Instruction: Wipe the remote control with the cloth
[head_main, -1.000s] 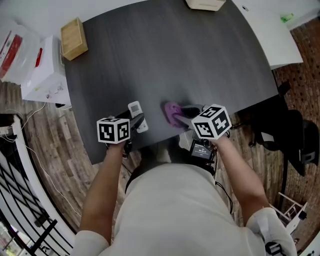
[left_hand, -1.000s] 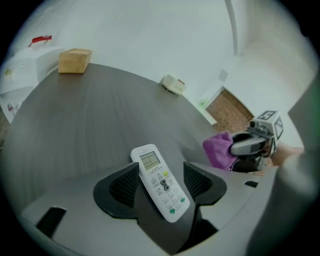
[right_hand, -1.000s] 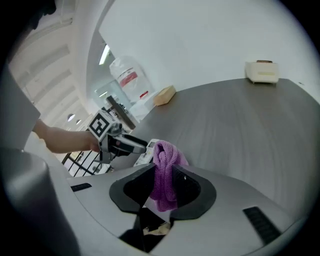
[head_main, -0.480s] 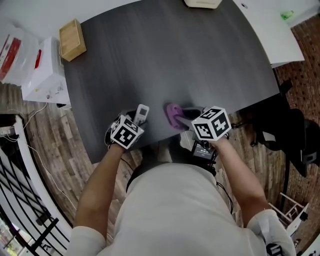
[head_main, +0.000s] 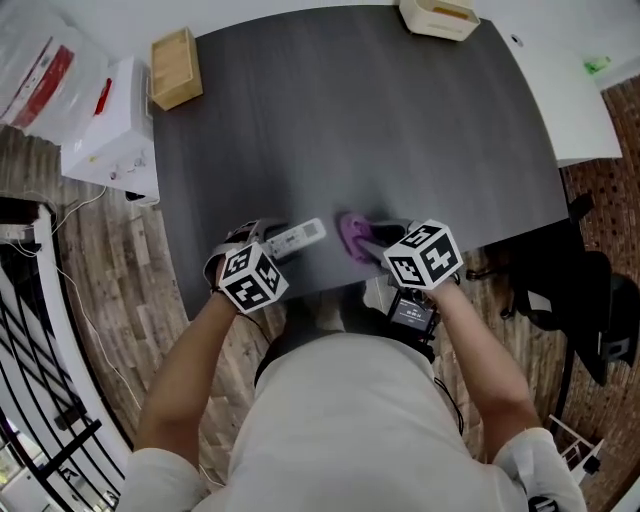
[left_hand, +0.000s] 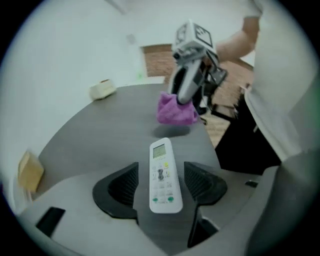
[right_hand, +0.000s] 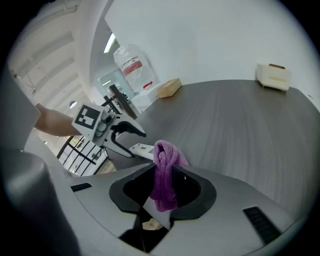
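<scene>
A white remote control (head_main: 300, 237) (left_hand: 161, 170) lies lengthwise between the jaws of my left gripper (head_main: 278, 243) (left_hand: 160, 192), screen end pointing away, near the dark table's (head_main: 350, 120) front edge. The left gripper is shut on its lower half. A bunched purple cloth (head_main: 352, 233) (right_hand: 165, 165) sticks up from my right gripper (head_main: 366, 242) (right_hand: 165, 187), which is shut on it. The cloth (left_hand: 176, 110) hangs just above the table a short way beyond the remote's screen end, not touching it. In the right gripper view the remote (right_hand: 142, 149) shows just behind the cloth.
A wooden box (head_main: 176, 68) stands at the table's far left corner and a beige box (head_main: 438, 15) at the far edge. A white carton (head_main: 110, 120) stands off the table to the left, a white surface (head_main: 570, 90) and a black chair (head_main: 590, 290) to the right.
The left gripper has swung round with the remote, which pointed away from me and now points right, toward the cloth. The right gripper and cloth have hardly moved.
</scene>
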